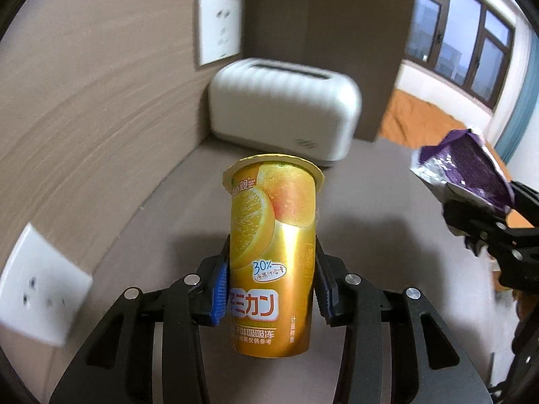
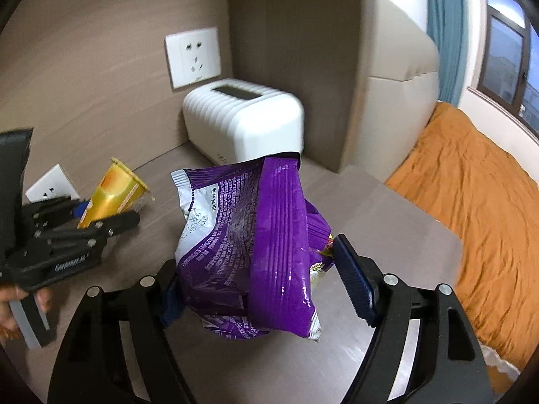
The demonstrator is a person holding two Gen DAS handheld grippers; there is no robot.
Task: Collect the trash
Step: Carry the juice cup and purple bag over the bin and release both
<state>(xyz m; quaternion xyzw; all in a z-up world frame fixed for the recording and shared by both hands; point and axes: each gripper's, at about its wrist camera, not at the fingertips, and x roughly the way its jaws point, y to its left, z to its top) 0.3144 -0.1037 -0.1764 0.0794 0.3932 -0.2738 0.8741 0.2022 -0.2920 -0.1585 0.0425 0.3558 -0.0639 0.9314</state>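
An orange juice cup (image 1: 273, 235) is pinched at frame centre by the left gripper (image 1: 271, 286); at centre of its view, a purple snack bag (image 2: 249, 235) is clamped by the right gripper (image 2: 256, 289), above the brown tabletop (image 2: 387, 208).

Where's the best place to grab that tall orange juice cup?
Grip the tall orange juice cup on its straight lower wall, below the flared rim, from opposite sides, as the left gripper does. The round, slightly tapered body suits a side pinch.

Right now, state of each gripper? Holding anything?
Left gripper: closed on the orange jelly cup, lifted off the table.
Right gripper: closed on the purple snack bag.
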